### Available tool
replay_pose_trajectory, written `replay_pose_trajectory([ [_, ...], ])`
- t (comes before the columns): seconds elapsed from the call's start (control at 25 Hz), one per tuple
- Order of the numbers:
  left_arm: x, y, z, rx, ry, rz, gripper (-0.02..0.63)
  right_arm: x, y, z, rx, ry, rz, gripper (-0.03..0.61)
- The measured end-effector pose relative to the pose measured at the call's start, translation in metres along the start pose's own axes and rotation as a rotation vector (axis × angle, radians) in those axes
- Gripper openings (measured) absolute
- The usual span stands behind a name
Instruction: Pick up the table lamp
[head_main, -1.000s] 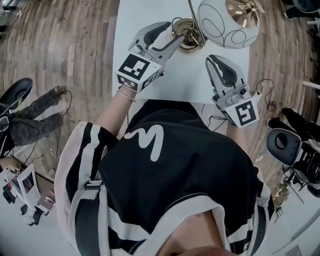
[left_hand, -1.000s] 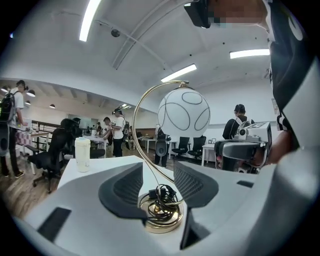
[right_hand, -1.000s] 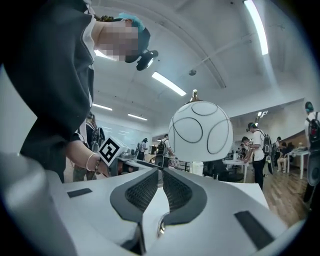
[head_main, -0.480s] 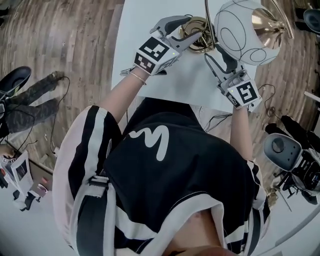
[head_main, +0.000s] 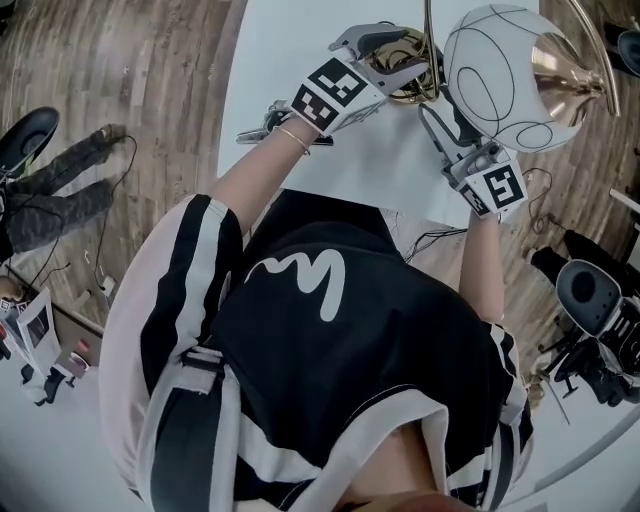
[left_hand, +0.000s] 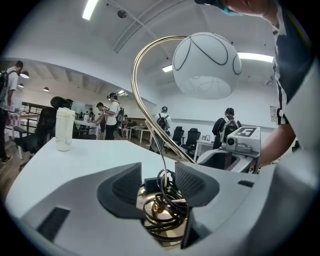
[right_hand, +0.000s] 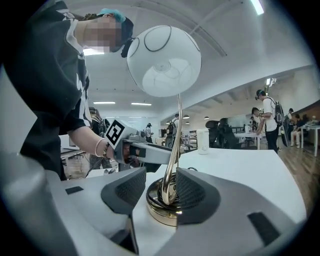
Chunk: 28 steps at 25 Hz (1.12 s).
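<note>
- The left gripper's (left_hand: 157, 182) fingers (left_hand: 122, 187) are standing spread, having just been opening. The table lamp's brass base (left_hand: 162, 220) and the coiled cord (left_hand: 165, 200) piled on it are sitting between the pads, and as far as I can see neither pad is pressing yet.
- The right gripper's (right_hand: 160, 190) fingers (right_hand: 127, 192) are spread too, also just opened. They are flanking the foot of the curved stem (right_hand: 176, 145) where it is rising from the base, with a gap on each side.
- I am judging that the two grippers are coming at the base from opposite sides because the weight is sitting low there. The globe shade (head_main: 495, 70) is hanging out over the right gripper, so gripping higher up would risk tipping the lamp.
- The table lamp is standing upright on the white table (head_main: 290, 60), near the far edge, with both grippers pointing in almost level.
- The loose cord is the nuisance, since it is lying right where the left pads are meant to close and could slip or be pinched instead of the metal.
- A white tumbler (left_hand: 64, 129) is standing well apart on the table, clear of the lift. People and office chairs are filling the room behind, far from the work.
</note>
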<state>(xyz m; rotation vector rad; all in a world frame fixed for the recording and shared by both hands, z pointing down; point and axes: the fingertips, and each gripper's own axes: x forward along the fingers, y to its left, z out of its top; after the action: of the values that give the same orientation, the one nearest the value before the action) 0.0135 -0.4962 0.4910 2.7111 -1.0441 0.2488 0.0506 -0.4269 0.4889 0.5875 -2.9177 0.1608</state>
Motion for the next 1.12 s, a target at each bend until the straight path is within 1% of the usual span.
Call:
replay_pose_trajectory([
  [0.12,0.007,-0.001,-0.004,0.001,0.017,-0.006,0.199,0.009,-0.003,-0.013,0.02,0.023,0.038,0.179],
  [0.24,0.016,-0.001,-0.004,0.021,0.021,-0.025,0.199,0.02,-0.004,-0.021,0.03,0.055,0.078,0.179],
  [0.36,0.022,0.005,0.003,0.023,0.0,-0.026,0.199,0.029,-0.002,-0.02,0.018,0.075,0.131,0.179],
  [0.48,0.025,0.005,0.005,0.012,-0.002,-0.062,0.199,0.036,0.002,-0.017,0.008,0.079,0.187,0.179],
  [0.56,0.028,0.004,0.005,0.014,0.001,-0.081,0.199,0.041,0.004,-0.015,0.005,0.073,0.213,0.178],
  [0.64,0.031,0.004,0.004,0.011,0.002,-0.081,0.199,0.045,0.004,-0.014,0.001,0.069,0.222,0.175],
  [0.68,0.034,0.005,0.003,0.008,0.004,-0.076,0.199,0.047,0.003,-0.014,-0.004,0.071,0.22,0.17],
  [0.76,0.039,0.005,0.002,0.012,0.013,-0.067,0.198,0.048,0.001,-0.014,-0.017,0.08,0.21,0.139],
  [0.88,0.046,0.004,0.0,0.046,0.031,-0.072,0.198,0.049,0.001,-0.016,-0.055,0.11,0.207,0.073],
  [0.96,0.047,0.002,0.001,0.073,0.028,-0.089,0.195,0.05,0.002,-0.015,-0.074,0.123,0.208,0.063],
  [1.04,0.048,-0.004,0.002,0.099,0.019,-0.124,0.167,0.05,0.003,-0.013,-0.082,0.126,0.208,0.063],
  [1.08,0.048,-0.009,0.002,0.106,0.012,-0.15,0.121,0.049,0.003,-0.012,-0.084,0.126,0.207,0.05],
  [1.12,0.048,-0.014,0.003,0.108,0.006,-0.177,0.06,0.049,0.003,-0.011,-0.085,0.125,0.206,0.026],
])
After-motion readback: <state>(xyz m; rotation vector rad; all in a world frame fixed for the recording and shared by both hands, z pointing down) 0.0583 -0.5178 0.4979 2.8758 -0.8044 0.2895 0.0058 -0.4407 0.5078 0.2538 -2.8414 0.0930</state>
